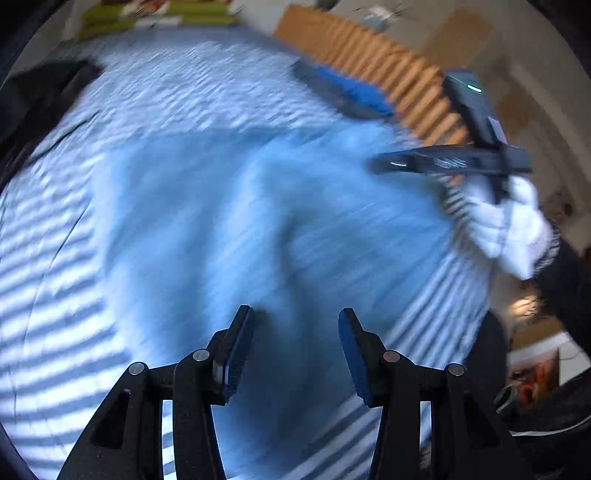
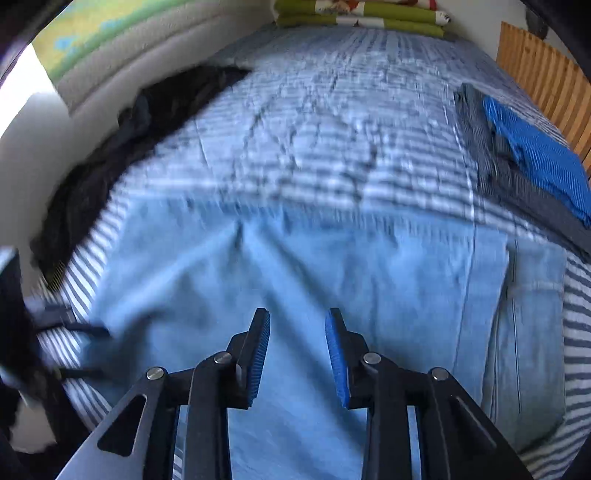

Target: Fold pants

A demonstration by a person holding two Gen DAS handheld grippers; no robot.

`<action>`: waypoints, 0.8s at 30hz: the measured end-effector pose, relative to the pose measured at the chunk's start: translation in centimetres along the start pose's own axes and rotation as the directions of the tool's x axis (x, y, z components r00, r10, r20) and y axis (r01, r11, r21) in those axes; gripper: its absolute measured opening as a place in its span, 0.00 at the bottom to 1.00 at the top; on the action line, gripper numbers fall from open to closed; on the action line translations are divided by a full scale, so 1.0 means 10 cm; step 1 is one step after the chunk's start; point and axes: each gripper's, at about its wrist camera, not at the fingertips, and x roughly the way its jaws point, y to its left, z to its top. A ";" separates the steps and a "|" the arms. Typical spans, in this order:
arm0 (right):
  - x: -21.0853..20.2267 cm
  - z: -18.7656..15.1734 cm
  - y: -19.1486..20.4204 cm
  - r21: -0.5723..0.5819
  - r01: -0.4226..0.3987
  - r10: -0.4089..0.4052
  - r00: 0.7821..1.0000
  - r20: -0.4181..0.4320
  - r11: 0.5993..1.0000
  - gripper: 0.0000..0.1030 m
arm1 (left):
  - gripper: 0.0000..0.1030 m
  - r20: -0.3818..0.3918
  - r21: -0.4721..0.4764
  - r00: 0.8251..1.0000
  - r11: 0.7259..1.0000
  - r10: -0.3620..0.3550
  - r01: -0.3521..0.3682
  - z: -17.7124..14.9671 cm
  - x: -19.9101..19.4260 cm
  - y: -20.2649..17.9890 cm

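Nearest in the left wrist view, left tongs (image 1: pixel 295 317) parted, blue pads well apart, nothing between them, hanging over the light blue pants (image 1: pixel 258 221). Nearest in the right wrist view, right tongs (image 2: pixel 297 321) likewise parted, narrower gap, pads clear of the cloth and nothing pinched.

Under both, pants (image 2: pixel 295 277) spread flat across the near part of the bed, on the blue-and-white striped bedspread (image 2: pixel 314 129). A seam or folded edge running down the right side of the pants in the right wrist view; soft creases fanning from the middle. Much motion blur over the cloth in both views.

Further out in the left wrist view, right tongs (image 1: pixel 391 164) seen from the side at the right edge of the pants, carried by a hand in a white glove (image 1: pixel 513 221) with a dark sleeve behind. At the left edge of the right wrist view, the left tool only a dark blur.

Beyond the pants, bare striped bedspread (image 1: pixel 166 92). On its right side, a folded stack (image 2: pixel 532 173), bright blue piece on top of a dark grey one, just beside the far corner of the pants. On the left side, a dark crumpled garment (image 2: pixel 110 155) against the wall.

Farthest, folded green bedding (image 2: pixel 362 16) at the head of the bed and a wooden slatted panel (image 2: pixel 546 70) to the right.
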 end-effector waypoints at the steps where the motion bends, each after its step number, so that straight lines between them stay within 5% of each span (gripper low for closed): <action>1: 0.08 -0.06 -0.03 -0.022 0.072 -0.072 0.997 -0.017 0.997 0.27 | 0.48 -0.016 -0.013 1.000 1.000 0.022 -0.022 -0.07 0.05 0.06; 3: 0.26 -0.12 -0.23 -0.014 0.243 -0.243 0.969 -0.046 0.970 0.27 | 0.38 -0.030 -0.011 0.998 0.998 0.054 -0.054 -0.21 0.05 0.22; 7: 0.13 -0.13 -0.41 0.081 0.301 -0.300 0.954 -0.024 0.950 0.25 | 0.39 0.031 -0.081 0.999 0.996 0.040 -0.037 -0.14 -0.29 0.32; 12: -0.23 -0.26 0.34 -0.046 0.065 -0.063 0.997 0.046 0.997 0.25 | 0.40 0.069 -0.035 0.995 0.997 0.070 -0.068 0.13 -0.41 0.31; 17: -0.26 -0.31 1.01 -0.139 -0.108 0.107 0.994 -0.013 0.984 0.25 | 0.40 0.063 -0.020 0.998 0.999 0.033 -0.032 -0.01 -0.41 0.16; 21: -0.03 -0.17 1.29 -0.188 -0.149 0.142 0.988 -0.053 0.971 0.27 | 0.40 -0.017 -0.012 0.999 0.999 0.030 -0.031 -0.47 -0.24 0.06; 24: 0.41 -0.19 1.19 -0.194 -0.052 0.019 0.986 -0.168 0.980 0.27 | 0.39 -0.061 0.017 0.997 0.998 0.057 -0.056 -0.71 -0.18 0.07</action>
